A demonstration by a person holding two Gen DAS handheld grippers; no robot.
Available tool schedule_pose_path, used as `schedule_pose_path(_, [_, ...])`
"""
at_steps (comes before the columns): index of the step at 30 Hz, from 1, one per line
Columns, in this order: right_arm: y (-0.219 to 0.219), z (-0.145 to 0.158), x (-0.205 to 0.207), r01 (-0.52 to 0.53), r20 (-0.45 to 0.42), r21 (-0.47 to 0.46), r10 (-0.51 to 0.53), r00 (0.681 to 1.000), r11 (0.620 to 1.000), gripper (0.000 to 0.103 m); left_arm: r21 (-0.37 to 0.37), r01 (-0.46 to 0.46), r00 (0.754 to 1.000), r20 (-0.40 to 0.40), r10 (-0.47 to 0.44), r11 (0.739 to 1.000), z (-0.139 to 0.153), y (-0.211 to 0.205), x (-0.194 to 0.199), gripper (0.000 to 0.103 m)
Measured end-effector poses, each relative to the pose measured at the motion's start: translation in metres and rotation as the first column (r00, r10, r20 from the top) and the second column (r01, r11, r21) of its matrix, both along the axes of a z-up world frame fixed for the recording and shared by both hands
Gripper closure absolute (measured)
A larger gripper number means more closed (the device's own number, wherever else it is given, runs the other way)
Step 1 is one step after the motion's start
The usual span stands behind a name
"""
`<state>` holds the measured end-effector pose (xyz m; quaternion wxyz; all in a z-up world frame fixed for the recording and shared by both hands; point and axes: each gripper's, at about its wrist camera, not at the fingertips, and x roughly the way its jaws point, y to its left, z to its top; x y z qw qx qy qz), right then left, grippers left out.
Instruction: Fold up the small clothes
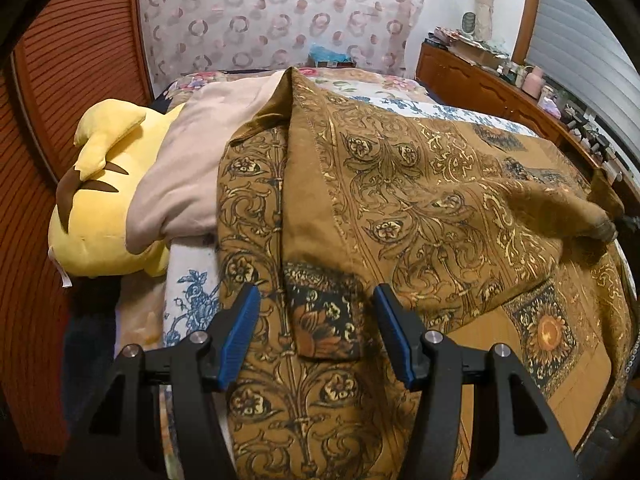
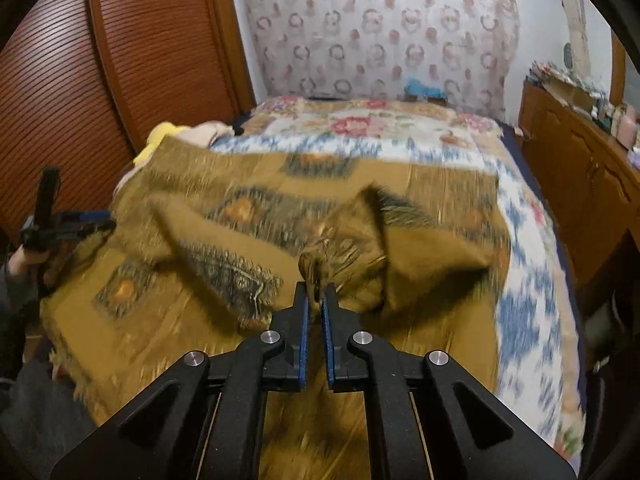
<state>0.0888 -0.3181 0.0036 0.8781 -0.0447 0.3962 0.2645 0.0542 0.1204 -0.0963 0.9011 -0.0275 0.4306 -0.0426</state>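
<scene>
Cloth (image 2: 400, 248) edge pinched, right jaws.

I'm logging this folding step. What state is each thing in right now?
Brown patterned cloth: spread on the bed, partly folded over itself, one corner lifted by the right gripper.
Right gripper: jaws shut on a bunch of the cloth.
Left gripper: jaws open over the cloth's edge, gripping nothing.
Yellow plush toy: lying on the bed, partly under a beige garment.
</scene>
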Motion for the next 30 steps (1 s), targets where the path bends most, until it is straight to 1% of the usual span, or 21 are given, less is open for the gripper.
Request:
schedule_pose_path(2, [-0.004,-0.006,-0.009,0.014,-0.017,-0.007,-0.014,1.000,1.000,0.098,0.002,-0.001,1.000,-0.004,0.001,1.000,0.000,0.001,0.000,0.045])
schedule_pose_path(4, [-0.008,-0.009,-0.015,0.030,-0.017,-0.018,-0.030,0.999,0.999,0.094,0.002,-0.005,1.000,-0.007,0.005,1.000,-0.002,0.002,0.001,0.045])
schedule_pose_path(5, [-0.010,-0.008,-0.017,0.035,-0.016,-0.018,-0.035,0.999,0.999,0.090,0.001,-0.006,1.000,-0.010,0.006,1.000,-0.003,0.002,0.002,0.045])
schedule_pose_path(6, [-0.011,-0.006,-0.019,0.045,-0.010,-0.018,-0.045,0.999,0.999,0.083,0.001,-0.009,1.000,-0.009,0.009,1.000,-0.004,0.002,0.002,0.045])
schedule_pose_path(7, [-0.012,-0.004,-0.019,0.055,-0.001,-0.022,-0.055,0.998,0.998,0.079,0.003,-0.011,1.000,-0.008,0.011,1.000,-0.004,0.001,0.003,0.045])
schedule_pose_path(9, [-0.014,0.003,-0.021,0.075,0.029,-0.035,-0.073,0.997,0.997,0.063,0.011,-0.010,1.000,-0.007,0.010,1.000,-0.004,0.000,0.004,0.045])
schedule_pose_path(11, [-0.017,0.011,-0.023,0.092,0.063,-0.039,-0.089,0.994,0.995,0.055,0.015,-0.010,1.000,-0.005,0.010,1.000,-0.004,-0.002,0.004,0.045])
schedule_pose_path(13, [-0.021,0.021,-0.025,0.101,0.091,-0.030,-0.098,0.991,0.994,0.053,0.014,-0.009,1.000,-0.004,0.009,1.000,-0.004,-0.002,0.004,0.045])
schedule_pose_path(14, [-0.022,0.024,-0.025,0.106,0.107,-0.029,-0.103,0.989,0.994,0.050,0.011,-0.008,1.000,-0.003,0.008,1.000,-0.004,-0.001,0.004,0.045])
schedule_pose_path(15, [-0.025,0.026,-0.025,0.114,0.121,-0.032,-0.110,0.987,0.993,0.048,0.005,-0.006,1.000,-0.001,0.006,1.000,-0.003,-0.002,0.004,0.052])
schedule_pose_path(17, [-0.032,0.028,-0.021,0.145,0.141,-0.050,-0.137,0.981,0.988,0.047,-0.007,-0.001,1.000,0.000,0.001,1.000,-0.002,0.000,0.005,0.059])
schedule_pose_path(18, [-0.037,0.025,-0.016,0.164,0.136,-0.060,-0.155,0.978,0.985,0.047,-0.014,0.004,1.000,0.001,-0.004,1.000,-0.002,0.001,0.005,0.065])
schedule_pose_path(20, [-0.045,0.016,-0.007,0.189,0.118,-0.083,-0.179,0.977,0.978,0.047,-0.017,0.014,1.000,0.000,-0.014,1.000,-0.002,-0.001,0.005,0.070])
schedule_pose_path(22, [-0.051,0.000,0.004,0.203,0.071,-0.112,-0.195,0.978,0.973,0.047,-0.020,0.025,1.000,0.001,-0.025,0.999,-0.002,-0.003,0.006,0.077])
schedule_pose_path(23, [-0.055,-0.012,0.010,0.198,0.031,-0.121,-0.196,0.980,0.973,0.047,-0.022,0.030,1.000,0.001,-0.030,0.999,-0.002,-0.004,0.006,0.081])
schedule_pose_path(26, [-0.058,-0.034,0.019,0.183,-0.033,-0.129,-0.189,0.981,0.974,0.047,-0.025,0.051,0.999,0.007,-0.051,0.998,0.000,-0.008,0.005,0.100])
schedule_pose_path(28, [-0.058,-0.041,0.020,0.171,-0.055,-0.114,-0.178,0.982,0.979,0.057,-0.005,0.051,0.998,0.025,-0.051,0.999,0.003,-0.011,0.003,0.102])
schedule_pose_path(30, [-0.058,-0.042,0.018,0.163,-0.050,-0.109,-0.169,0.984,0.981,0.083,-0.021,0.055,0.997,0.058,-0.054,0.998,0.011,-0.010,-0.002,0.102])
